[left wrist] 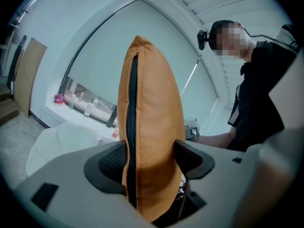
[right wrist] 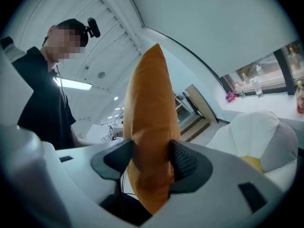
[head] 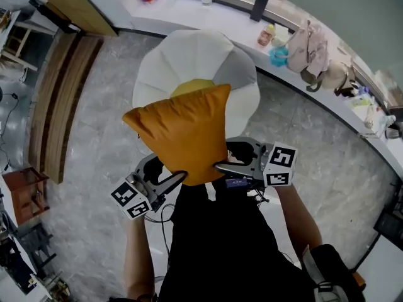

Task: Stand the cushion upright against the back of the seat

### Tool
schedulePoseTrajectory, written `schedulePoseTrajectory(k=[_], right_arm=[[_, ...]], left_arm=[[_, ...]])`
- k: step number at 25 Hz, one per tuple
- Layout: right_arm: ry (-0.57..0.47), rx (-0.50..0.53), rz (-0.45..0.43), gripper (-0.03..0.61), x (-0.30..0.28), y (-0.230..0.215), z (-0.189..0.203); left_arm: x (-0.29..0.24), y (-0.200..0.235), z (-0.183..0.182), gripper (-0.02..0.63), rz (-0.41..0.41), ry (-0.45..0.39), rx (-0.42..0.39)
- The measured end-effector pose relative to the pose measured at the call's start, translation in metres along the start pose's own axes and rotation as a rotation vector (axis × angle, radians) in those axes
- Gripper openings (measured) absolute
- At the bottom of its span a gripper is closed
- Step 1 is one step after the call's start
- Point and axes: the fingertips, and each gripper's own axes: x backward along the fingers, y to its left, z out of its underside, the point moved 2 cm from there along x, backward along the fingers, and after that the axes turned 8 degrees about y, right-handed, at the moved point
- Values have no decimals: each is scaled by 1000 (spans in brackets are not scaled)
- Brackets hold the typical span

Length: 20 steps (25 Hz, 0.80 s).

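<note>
An orange cushion hangs in the air in front of me, held by its lower corners over the near edge of a white petal-shaped seat with a yellow centre. My left gripper is shut on the cushion's lower left corner. The left gripper view shows the zipped edge of the cushion pinched between the pads. My right gripper is shut on the lower right corner, and the cushion bulges above its pads. The cushion stands nearly upright and clear of the seat.
A curved white counter behind the seat carries glasses, bottles and bags. Wooden steps run along the left, with a small wooden stand beside them. Grey marble floor surrounds the seat.
</note>
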Motion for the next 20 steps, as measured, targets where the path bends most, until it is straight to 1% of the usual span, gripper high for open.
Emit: schedulePoseTrajectory(k=[5,8,12,14,17,20], right_arm=[[104,36,62,253,-21,-18,-1],[173,75,135,253,-34,-23,2],[233,107,223,253,-52,-26,1],[275,125,272,253,-64,-26,3],[297,147,329,251,-87,-24,3],[325,154,364,247,-106,-25,2]], left_arm=[[1,25,0,331,-37,57,-39],[1,37,7,325,-51,99,-78],[10,52,13,321,-63,125,-95],[16,60,16,315,-75,144,-128],[32,76,18,311,-78,162,-159],[42,93,18,307,-60,167,-180]])
